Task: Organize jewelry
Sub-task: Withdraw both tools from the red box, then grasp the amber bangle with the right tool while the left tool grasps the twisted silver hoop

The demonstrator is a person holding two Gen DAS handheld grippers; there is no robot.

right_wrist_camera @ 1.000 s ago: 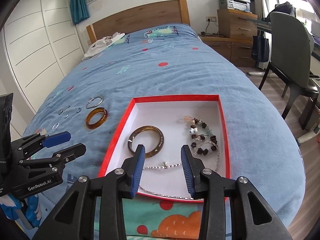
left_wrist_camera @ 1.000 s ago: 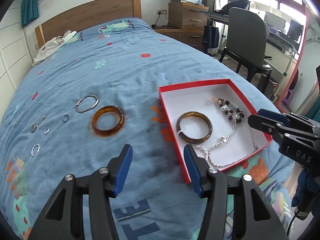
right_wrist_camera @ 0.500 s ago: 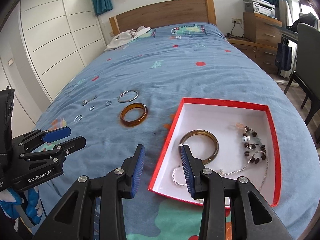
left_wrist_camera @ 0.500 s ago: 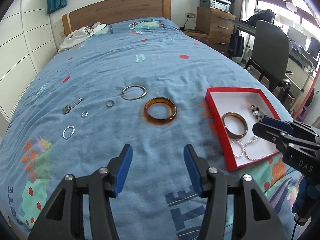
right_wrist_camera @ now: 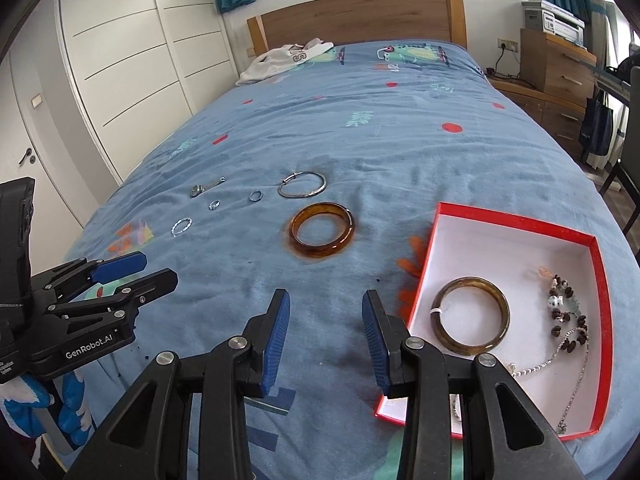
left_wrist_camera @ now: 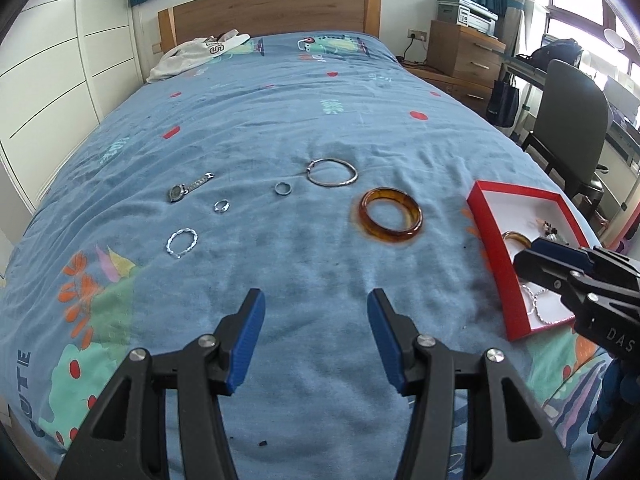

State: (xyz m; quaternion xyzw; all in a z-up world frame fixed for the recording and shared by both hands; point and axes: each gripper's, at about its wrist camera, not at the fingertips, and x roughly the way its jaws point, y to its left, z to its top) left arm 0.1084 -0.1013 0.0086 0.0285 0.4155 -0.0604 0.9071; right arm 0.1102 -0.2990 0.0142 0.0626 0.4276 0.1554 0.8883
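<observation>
Amber resin catches the light on a blue bedspread, where a thick translucent bangle lies flat among the pieces not yet sorted: a thin silver hoop, two small rings, a twisted silver bracelet and a watch. Just to its right, the red box already holds a darker bangle, beads and a chain. Both the left gripper and right gripper hover wide open, holding nothing. The bangle looks rigid, smooth and likely brittle, so a pinch across one side of its band seems safest; the rings are tiny and may sink into the soft cloth.
</observation>
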